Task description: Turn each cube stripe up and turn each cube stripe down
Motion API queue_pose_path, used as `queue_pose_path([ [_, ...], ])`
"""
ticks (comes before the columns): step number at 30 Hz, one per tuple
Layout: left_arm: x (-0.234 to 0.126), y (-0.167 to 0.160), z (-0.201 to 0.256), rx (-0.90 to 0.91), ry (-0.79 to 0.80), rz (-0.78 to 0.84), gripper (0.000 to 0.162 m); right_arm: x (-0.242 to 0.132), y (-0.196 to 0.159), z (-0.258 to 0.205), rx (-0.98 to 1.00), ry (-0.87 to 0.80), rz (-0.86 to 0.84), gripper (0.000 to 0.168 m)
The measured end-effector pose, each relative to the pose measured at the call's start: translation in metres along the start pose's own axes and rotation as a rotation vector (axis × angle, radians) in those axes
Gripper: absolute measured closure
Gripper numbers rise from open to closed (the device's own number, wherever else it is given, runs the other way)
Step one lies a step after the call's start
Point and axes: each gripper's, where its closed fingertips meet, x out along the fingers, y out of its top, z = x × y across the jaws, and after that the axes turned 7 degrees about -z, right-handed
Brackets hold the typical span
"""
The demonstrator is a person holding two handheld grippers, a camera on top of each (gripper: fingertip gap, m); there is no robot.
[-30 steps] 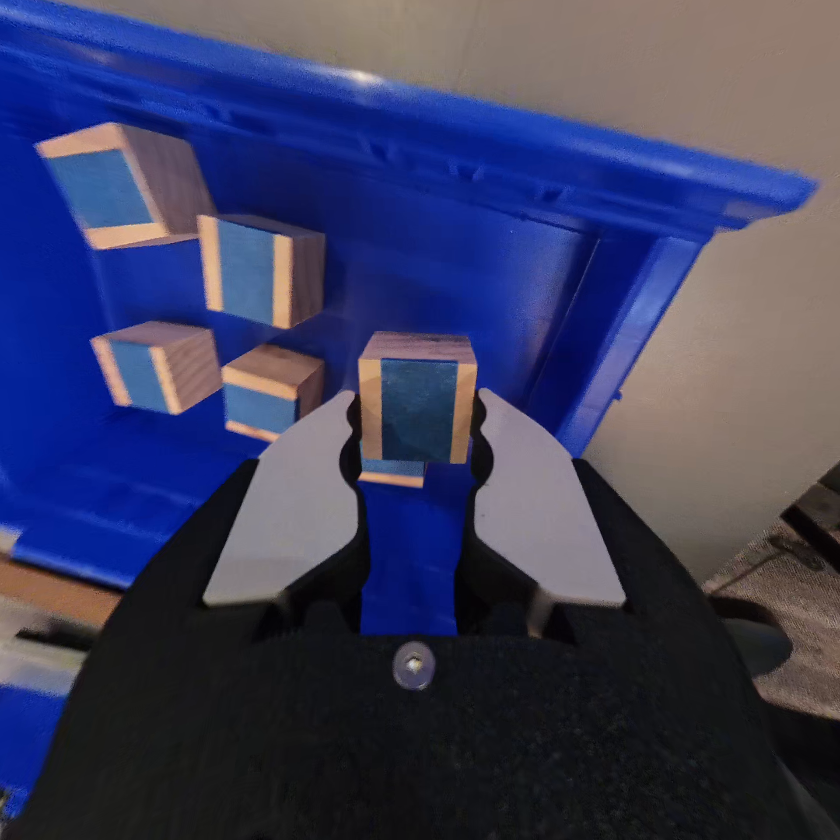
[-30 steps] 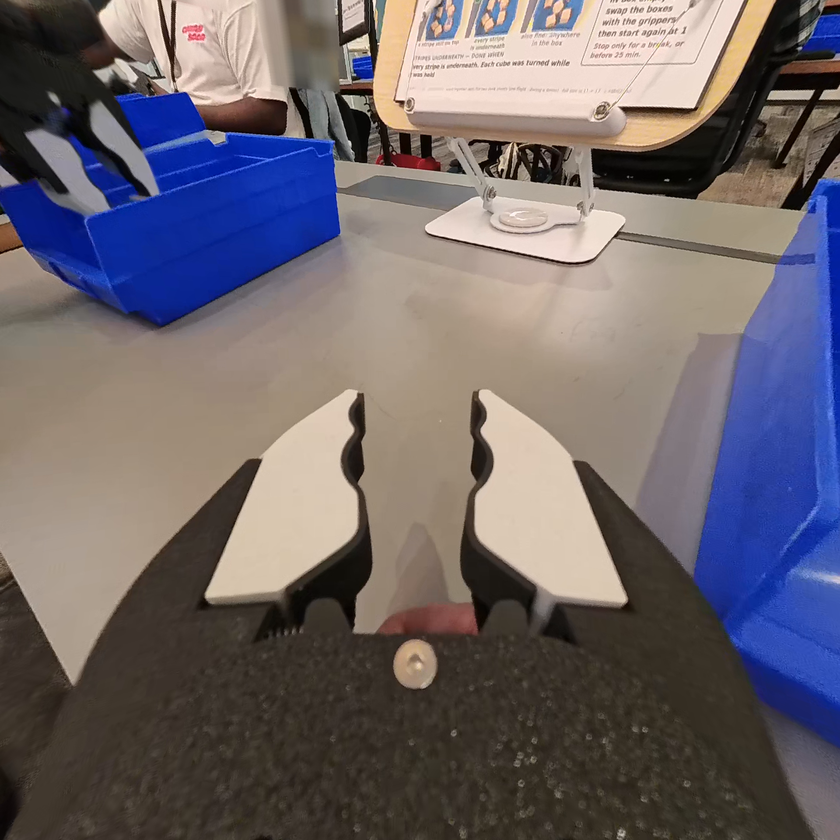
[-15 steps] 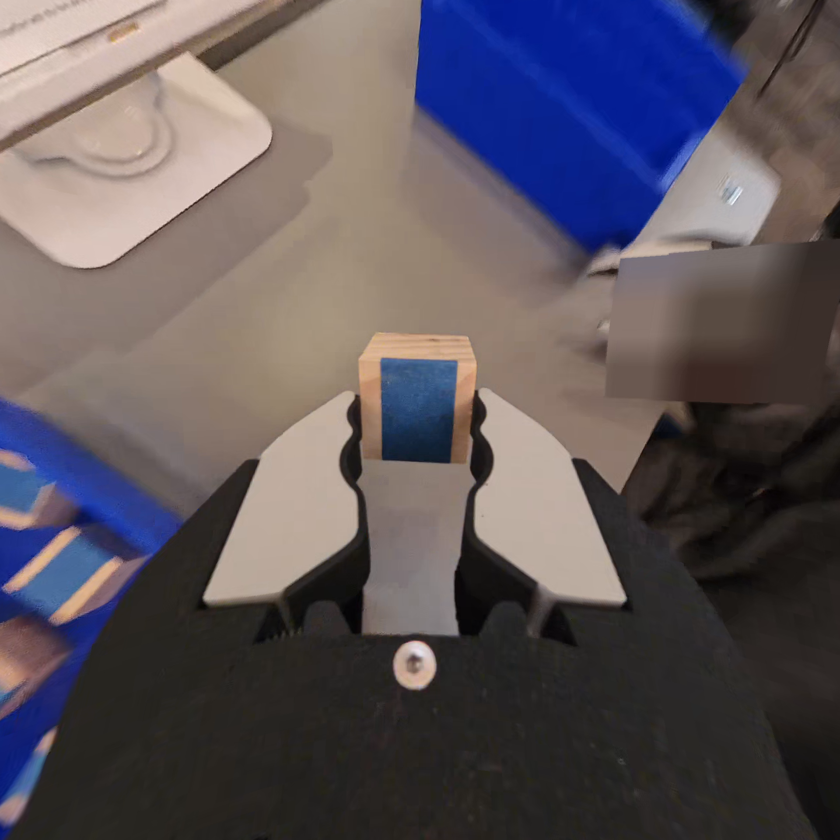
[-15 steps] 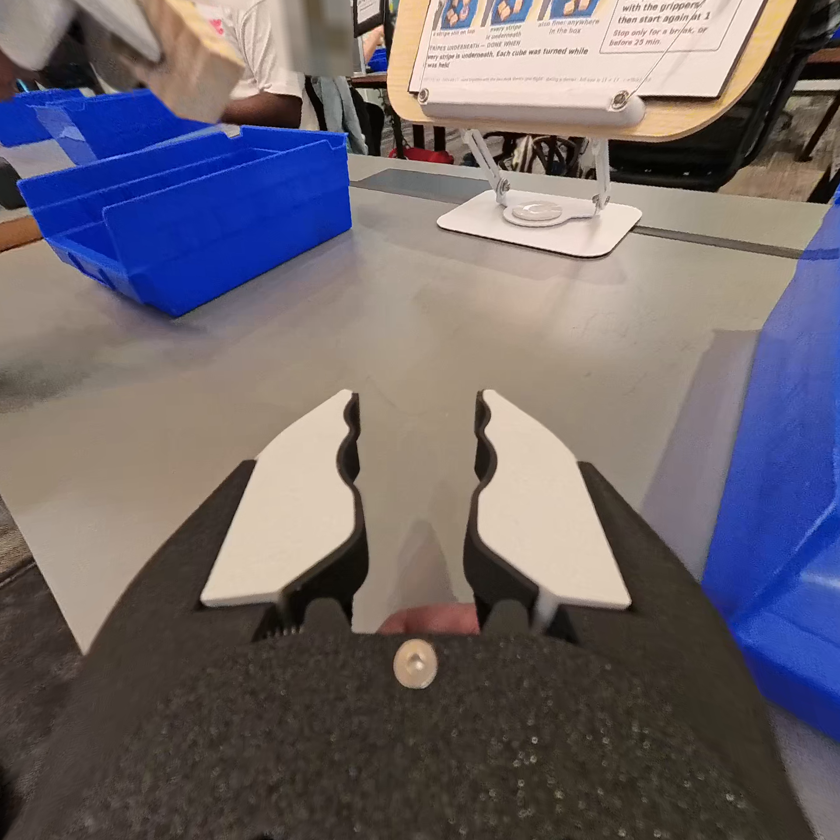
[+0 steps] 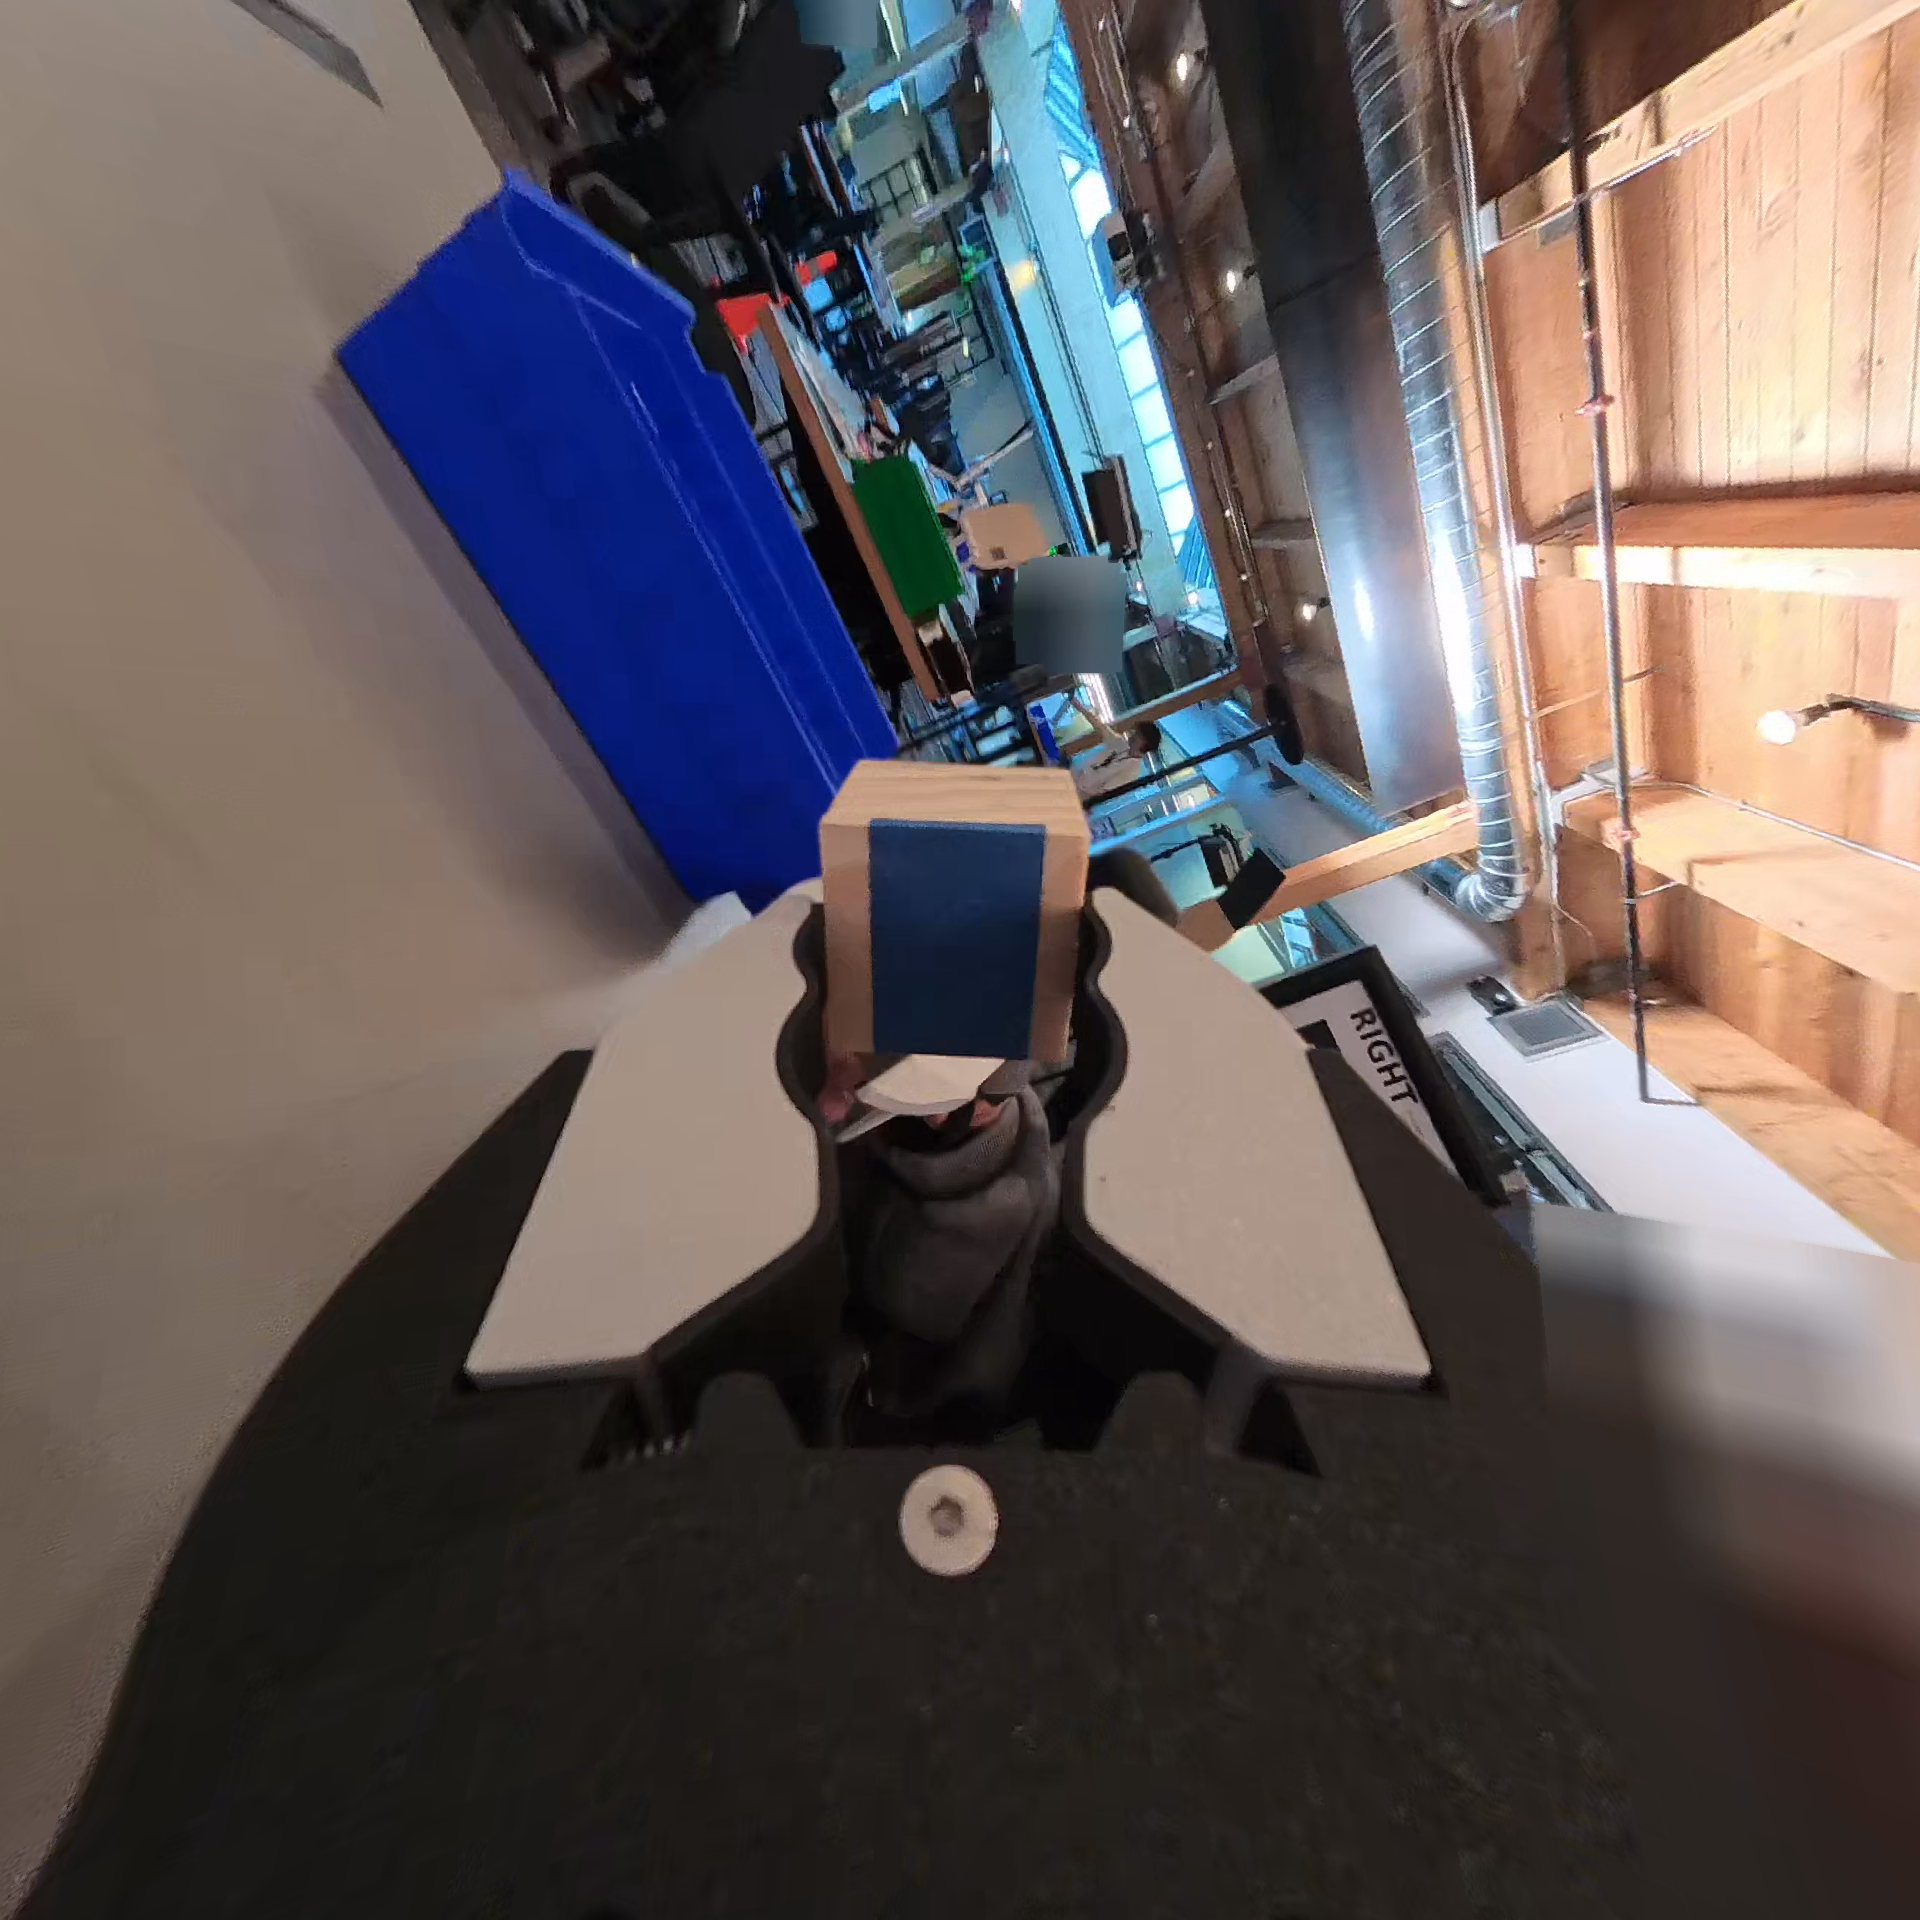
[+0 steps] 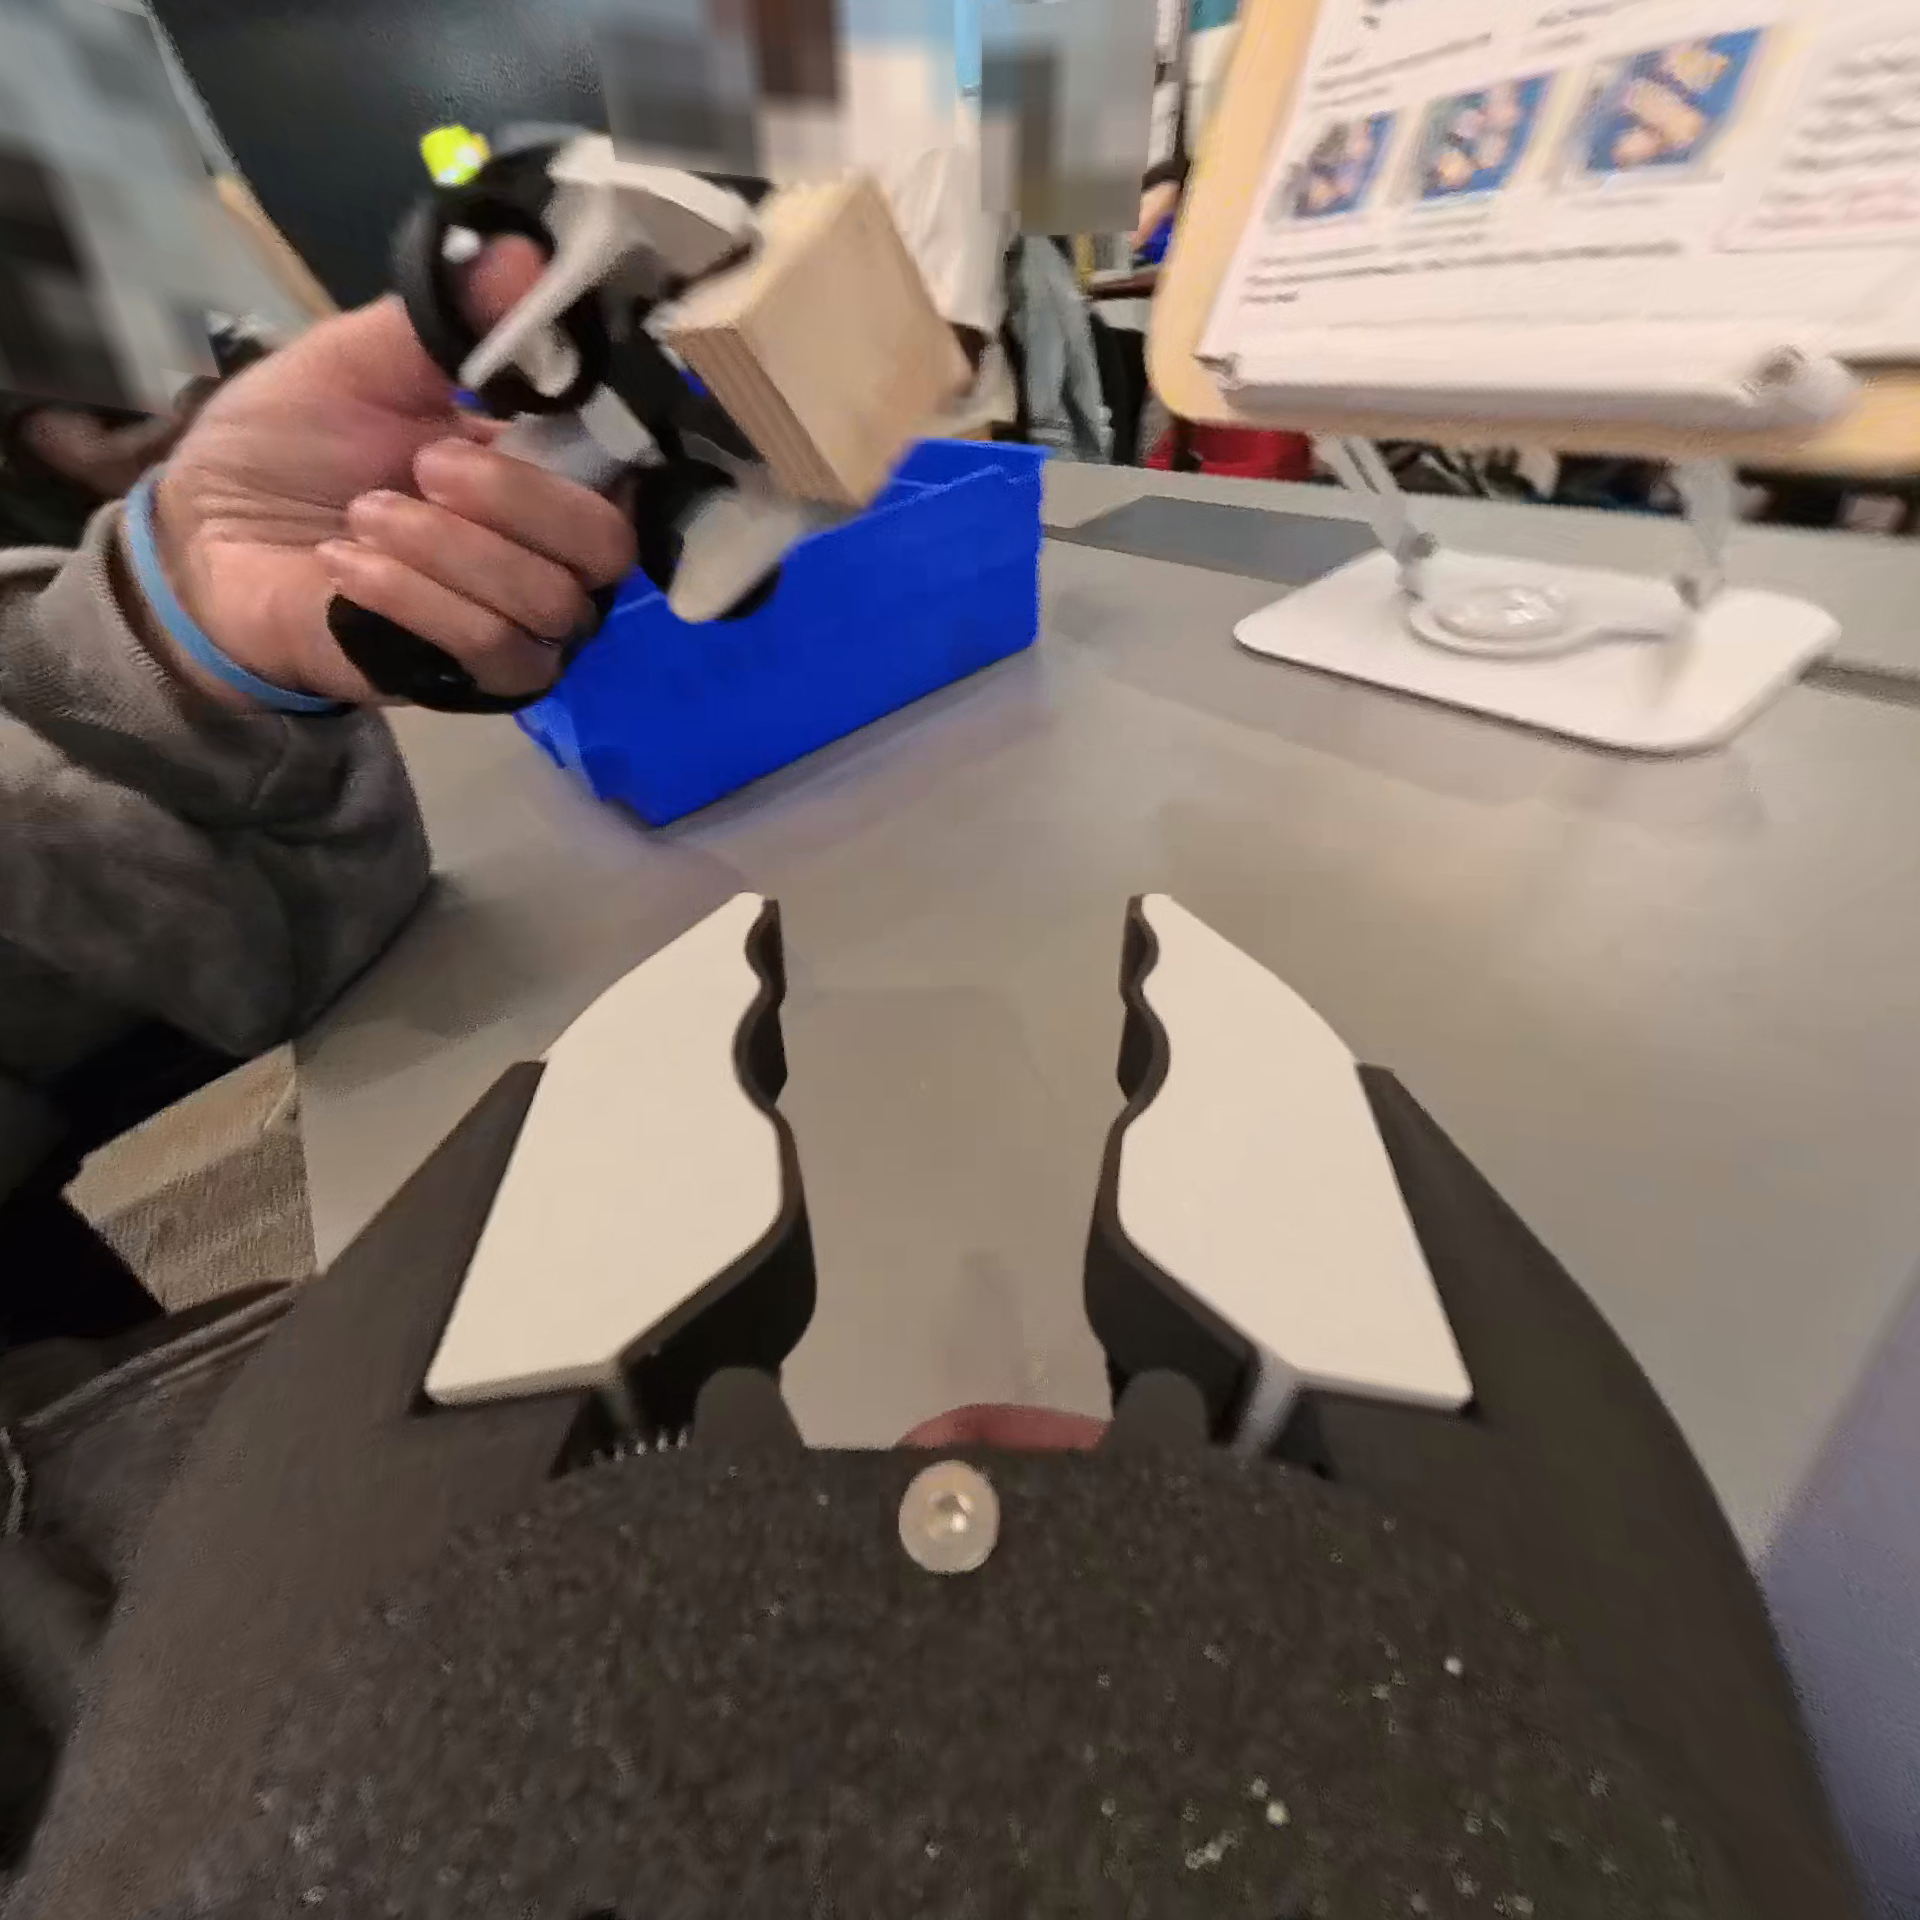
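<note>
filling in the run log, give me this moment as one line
left gripper: shut on cube, lifted, rolled sideways | stripe: faces camera | right gripper: open, empty, over table

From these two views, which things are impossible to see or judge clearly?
- Inside of the blue bin, right wrist view: its near wall, the hand and the left gripper hide it, so any other cubes cannot be seen.
- Stripe of the held cube, right wrist view: only blurred plain wood faces show.
- Second blue bin, left wrist view: only its outside shows.
- Instruction sheet, right wrist view: blurred, cut by the edge.
</note>
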Motion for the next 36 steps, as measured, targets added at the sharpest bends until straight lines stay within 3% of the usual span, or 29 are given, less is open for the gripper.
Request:
queue_pose_path([
  [3, 0.004, -0.008, -0.005, -0.046, -0.035, -0.024, 0.118, 0.02, 0.021, -0.016, -0.254, 0.094, -0.025, 0.107],
  [6, 0.003, -0.011, -0.012, -0.097, -0.057, -0.023, 0.118, 0.04, 0.049, -0.011, -0.485, 0.083, 0.035, 0.111],
  [8, 0.003, -0.012, -0.015, -0.131, -0.076, -0.025, 0.118, 0.052, 0.064, -0.01, -0.492, 0.126, 0.089, 0.111],
  [12, 0.005, -0.014, -0.02, -0.151, -0.083, -0.038, 0.118, 0.077, 0.062, -0.014, -0.543, 0.237, 0.064, 0.105],
  [17, 0.006, -0.017, -0.025, -0.187, -0.105, -0.061, 0.118, 0.087, 0.064, -0.028, -0.561, 0.301, 0.101, 0.123],
  [22, 0.012, -0.024, -0.022, -0.189, -0.132, -0.097, 0.118, 0.078, 0.062, -0.03, -0.539, 0.322, 0.148, 0.123],
  [26, 0.012, -0.024, -0.018, -0.093, -0.099, -0.104, 0.109, 0.07, 0.064, -0.024, -0.542, 0.308, 0.131, 0.123],
  [30, -0.005, -0.013, -0.005, 0.092, -0.05, 0.014, 0.093, 0.056, 0.071, -0.005, -0.474, 0.283, 0.107, 0.123],
  [32, -0.009, -0.018, 0.002, 0.233, -0.026, 0.078, 0.092, 0.046, 0.078, 0.007, -0.424, 0.258, 0.104, 0.123],
  [36, -0.003, -0.046, -0.023, 0.503, 0.219, 0.114, 0.09, 0.031, 0.092, 0.028, -0.266, 0.244, 0.071, 0.123],
])
